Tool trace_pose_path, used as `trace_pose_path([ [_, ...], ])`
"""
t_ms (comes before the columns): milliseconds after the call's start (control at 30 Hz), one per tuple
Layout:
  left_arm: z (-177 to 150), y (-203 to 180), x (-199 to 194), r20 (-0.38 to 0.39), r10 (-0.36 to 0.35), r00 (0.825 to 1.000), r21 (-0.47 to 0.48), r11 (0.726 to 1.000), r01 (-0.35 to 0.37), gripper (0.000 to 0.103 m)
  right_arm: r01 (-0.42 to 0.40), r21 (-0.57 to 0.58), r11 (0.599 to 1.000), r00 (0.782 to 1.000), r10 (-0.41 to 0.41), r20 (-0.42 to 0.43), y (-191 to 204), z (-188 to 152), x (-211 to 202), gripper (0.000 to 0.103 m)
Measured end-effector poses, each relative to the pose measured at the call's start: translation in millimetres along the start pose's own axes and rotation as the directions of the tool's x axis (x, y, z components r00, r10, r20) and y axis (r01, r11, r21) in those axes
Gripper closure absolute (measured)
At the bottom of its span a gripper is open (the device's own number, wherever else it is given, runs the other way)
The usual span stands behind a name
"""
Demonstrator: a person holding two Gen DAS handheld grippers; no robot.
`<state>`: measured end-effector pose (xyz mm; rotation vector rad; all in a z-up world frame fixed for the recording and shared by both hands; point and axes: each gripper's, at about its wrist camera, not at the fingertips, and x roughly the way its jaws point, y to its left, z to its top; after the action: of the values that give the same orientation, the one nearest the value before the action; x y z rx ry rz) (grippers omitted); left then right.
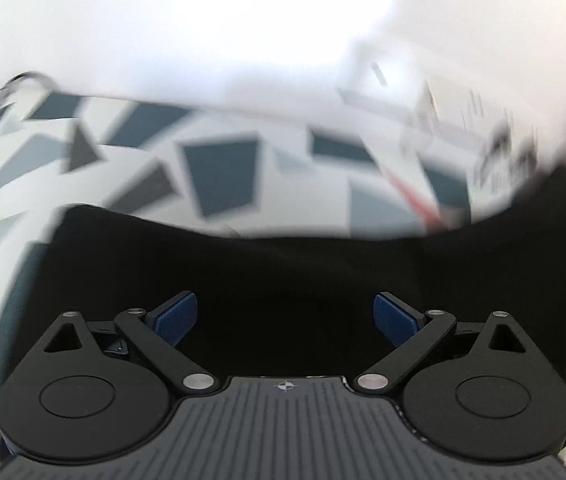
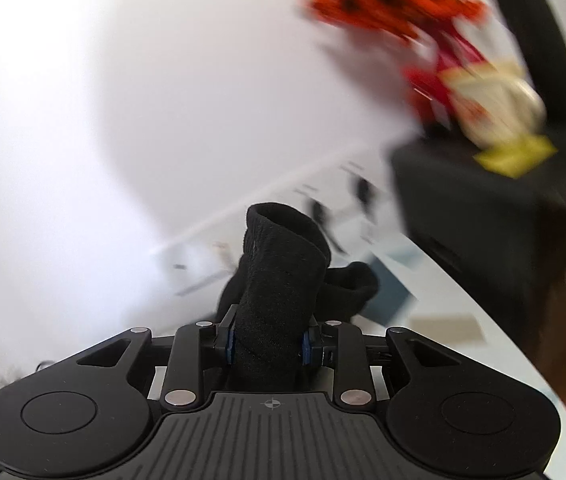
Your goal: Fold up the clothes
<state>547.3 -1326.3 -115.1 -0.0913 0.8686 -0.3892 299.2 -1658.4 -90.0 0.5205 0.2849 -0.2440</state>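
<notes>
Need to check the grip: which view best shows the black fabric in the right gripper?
Right wrist view: the bunched black fabric sits clamped in the right gripper. Left wrist view shows only flat black cloth below the open left gripper.

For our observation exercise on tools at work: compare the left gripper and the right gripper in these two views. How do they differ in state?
The left gripper has its jaws spread wide, while the right gripper is clamped narrow. Nothing sits between the left gripper's blue pads; the right gripper pinches a bunched black garment. The left gripper hangs above dark cloth spread on a patterned surface; the right gripper holds its fabric raised. Both share the same black build.
</notes>
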Motion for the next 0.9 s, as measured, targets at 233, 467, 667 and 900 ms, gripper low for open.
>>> trace_pose_path([
  [233, 1, 128, -65, 0.149, 0.027, 0.988, -0.225, 0.974, 0.007, 0.005, -0.147, -0.247, 0.958, 0.988, 0.154, 0.01, 116, 1, 16, 0.078],
  [467, -41, 227, -85, 0.115, 0.077, 0.99, -0.391, 0.92, -0.026, 0.005, -0.326, -0.512, 0.795, 0.942, 0.229, -0.245, 251, -82, 76, 0.077],
  [667, -64, 277, -98, 0.082, 0.107, 0.991, -0.389, 0.919, -0.067, 0.005, -0.412, -0.649, 0.639, 0.869, 0.061, -0.491, 312, -193, 119, 0.073],
  [900, -65, 298, -104, 0.07, 0.09, 0.994, -0.385, 0.921, -0.056, 0.005, -0.469, -0.535, 0.703, 0.797, 0.075, -0.599, 322, -180, 123, 0.038],
])
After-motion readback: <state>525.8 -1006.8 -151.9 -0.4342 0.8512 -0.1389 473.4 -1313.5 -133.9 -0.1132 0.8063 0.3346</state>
